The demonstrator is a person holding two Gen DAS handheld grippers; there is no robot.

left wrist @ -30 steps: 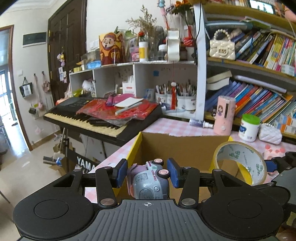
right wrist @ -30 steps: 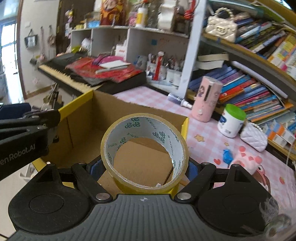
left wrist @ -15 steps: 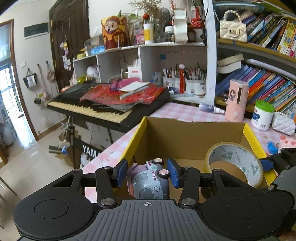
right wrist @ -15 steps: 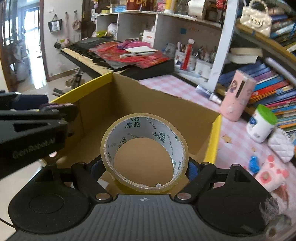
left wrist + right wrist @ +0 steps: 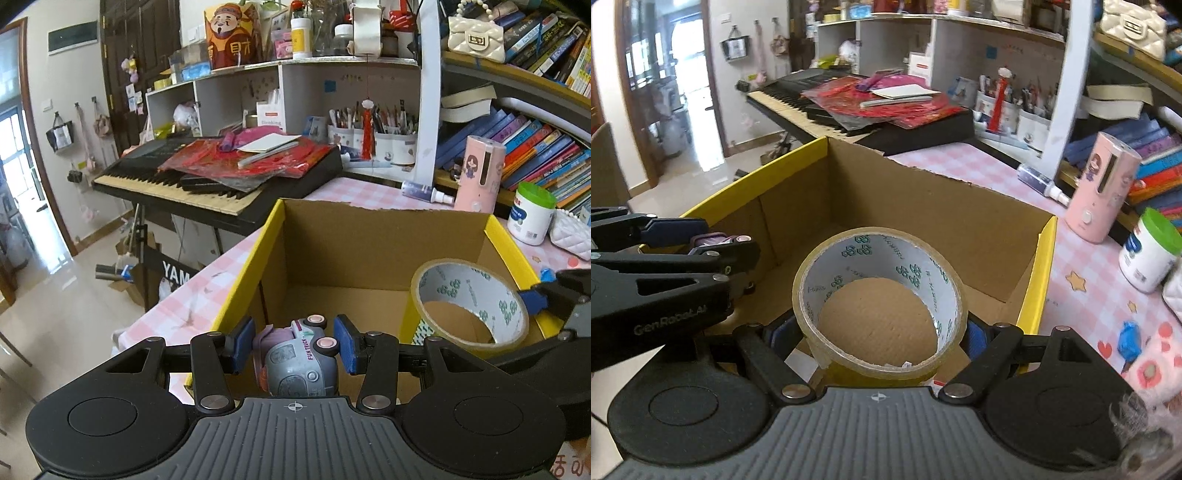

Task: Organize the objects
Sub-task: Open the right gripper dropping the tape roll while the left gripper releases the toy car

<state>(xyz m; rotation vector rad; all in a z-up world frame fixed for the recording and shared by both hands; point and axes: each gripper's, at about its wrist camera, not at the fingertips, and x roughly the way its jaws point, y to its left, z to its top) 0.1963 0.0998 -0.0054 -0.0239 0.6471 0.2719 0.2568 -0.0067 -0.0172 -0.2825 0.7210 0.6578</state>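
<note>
- The left gripper (image 5: 293, 345) had its blue pads pinched on a small grey toy truck (image 5: 301, 360), jaws only partly apart and tight to the toy's sides, the grip unchanged from a second earlier.
- Over that second the view tipped downward: the electronic keyboard (image 5: 207, 184) slid up the left wrist view and more of the cardboard box (image 5: 369, 236) floor came into sight, so the truck now hung just inside the box's near-left corner, by the yellow edge.
- The box stood on the pink checked tablecloth (image 5: 1082, 266), its floor showing bare apart from a scrap of white paper near the front.
- The right gripper (image 5: 875, 334) held a roll of clear packing tape (image 5: 879, 299), jaws spread wide across the roll's outside, pads pressed on both flanks; that width had not shifted either.
- It too had dipped, and the tape now sat over the box interior rather than level with the rim.
- Judged from this, both items looked ready for release into the box; a drop from here seemed low-risk, though the tape might roll.
</note>
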